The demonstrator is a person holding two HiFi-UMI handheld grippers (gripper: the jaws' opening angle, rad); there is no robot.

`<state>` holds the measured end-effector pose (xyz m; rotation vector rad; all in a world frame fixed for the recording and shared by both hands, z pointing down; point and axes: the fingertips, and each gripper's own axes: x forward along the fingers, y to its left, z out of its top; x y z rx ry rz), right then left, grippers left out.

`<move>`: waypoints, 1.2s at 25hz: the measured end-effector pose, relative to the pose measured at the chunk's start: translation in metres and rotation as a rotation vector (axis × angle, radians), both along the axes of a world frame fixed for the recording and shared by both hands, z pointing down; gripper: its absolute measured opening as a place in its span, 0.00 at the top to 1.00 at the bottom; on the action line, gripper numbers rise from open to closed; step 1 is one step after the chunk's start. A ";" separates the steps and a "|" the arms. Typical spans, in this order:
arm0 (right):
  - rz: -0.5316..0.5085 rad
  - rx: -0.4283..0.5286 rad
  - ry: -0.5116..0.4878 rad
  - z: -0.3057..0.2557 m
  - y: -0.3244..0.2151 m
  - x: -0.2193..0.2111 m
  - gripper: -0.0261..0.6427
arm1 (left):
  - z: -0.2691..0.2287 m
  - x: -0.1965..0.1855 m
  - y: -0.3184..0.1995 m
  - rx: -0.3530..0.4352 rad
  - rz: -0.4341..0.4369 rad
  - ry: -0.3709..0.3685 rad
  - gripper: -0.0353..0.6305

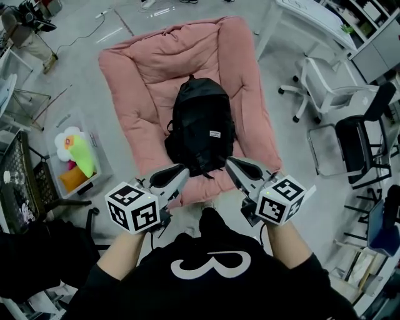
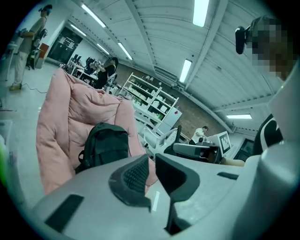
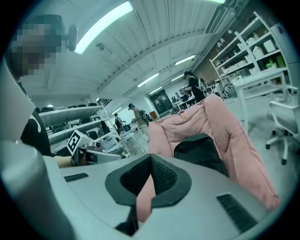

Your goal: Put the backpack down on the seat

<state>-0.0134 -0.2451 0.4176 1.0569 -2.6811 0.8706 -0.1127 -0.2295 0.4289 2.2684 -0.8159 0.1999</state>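
Note:
A black backpack [image 1: 201, 128] rests upright on the pink padded seat [image 1: 144, 69], its top toward the backrest and its bottom near the front edge. Both grippers hover just in front of the seat, apart from the backpack. My left gripper [image 1: 181, 170] has its jaws a narrow gap apart with nothing between them. My right gripper [image 1: 230, 162] is shut, tips touching, and empty. The left gripper view shows the backpack [image 2: 105, 145] against the pink seat [image 2: 56, 122] beyond my left gripper [image 2: 152, 161]. In the right gripper view the backpack [image 3: 199, 152] sits past my right gripper [image 3: 151, 159].
A clear bin of soft toys [image 1: 78, 159] and a dark wire basket [image 1: 25, 181] stand to the seat's left. To the right are a white office chair [image 1: 325, 81], a black chair [image 1: 362, 144] and a white table [image 1: 312, 19]. People stand far off [image 2: 105, 70].

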 end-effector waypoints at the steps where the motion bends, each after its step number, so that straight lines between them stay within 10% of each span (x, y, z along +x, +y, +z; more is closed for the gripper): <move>1: 0.001 0.009 -0.010 -0.007 0.008 -0.003 0.95 | -0.009 -0.003 0.008 0.015 0.001 0.012 0.91; 11: -0.024 0.098 -0.038 -0.053 0.088 -0.035 0.96 | -0.075 -0.006 0.078 0.199 0.078 0.016 0.94; 30: 0.001 0.121 -0.078 -0.075 0.116 -0.029 0.96 | -0.082 0.000 0.102 0.257 0.111 -0.052 0.94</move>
